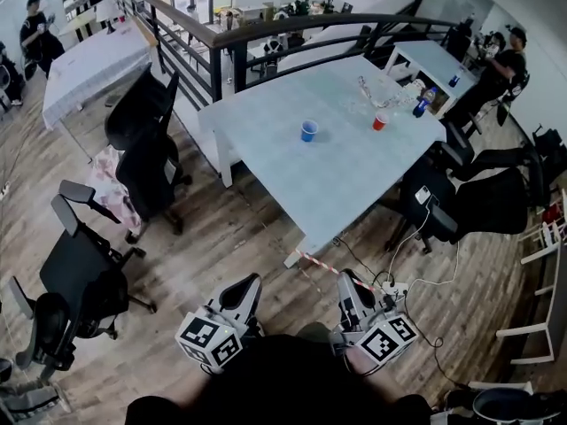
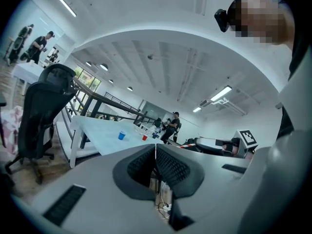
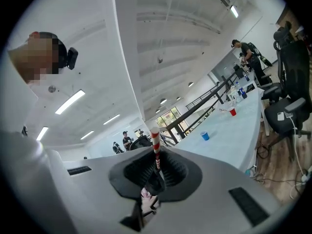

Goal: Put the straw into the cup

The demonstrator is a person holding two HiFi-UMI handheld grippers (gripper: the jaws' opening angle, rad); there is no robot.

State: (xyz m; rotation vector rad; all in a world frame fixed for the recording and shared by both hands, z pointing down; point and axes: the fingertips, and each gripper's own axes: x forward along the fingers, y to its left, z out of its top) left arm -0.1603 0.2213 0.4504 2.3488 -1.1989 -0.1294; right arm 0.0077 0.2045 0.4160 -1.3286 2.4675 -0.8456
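Observation:
A blue cup [image 1: 308, 130] and a red cup [image 1: 380, 120] stand on the pale table [image 1: 345, 184] ahead of me. My right gripper [image 1: 347, 280] is shut on a red-and-white striped straw [image 1: 321, 263], which sticks out to the left over the floor, short of the table's near corner. In the right gripper view the straw [image 3: 155, 144] rises from between the pads, with the blue cup [image 3: 205, 136] and red cup [image 3: 232, 112] far off. My left gripper [image 1: 251, 282] is held low beside the right one, and its pads [image 2: 168, 165] meet with nothing between them.
Black office chairs [image 1: 146, 149] stand left of the table and more [image 1: 483, 204] at its right. A dark railing [image 1: 266, 38] runs behind it. A bottle [image 1: 422, 106] and clear items sit at the table's far end. Cables and a power strip [image 1: 394, 288] lie on the wooden floor.

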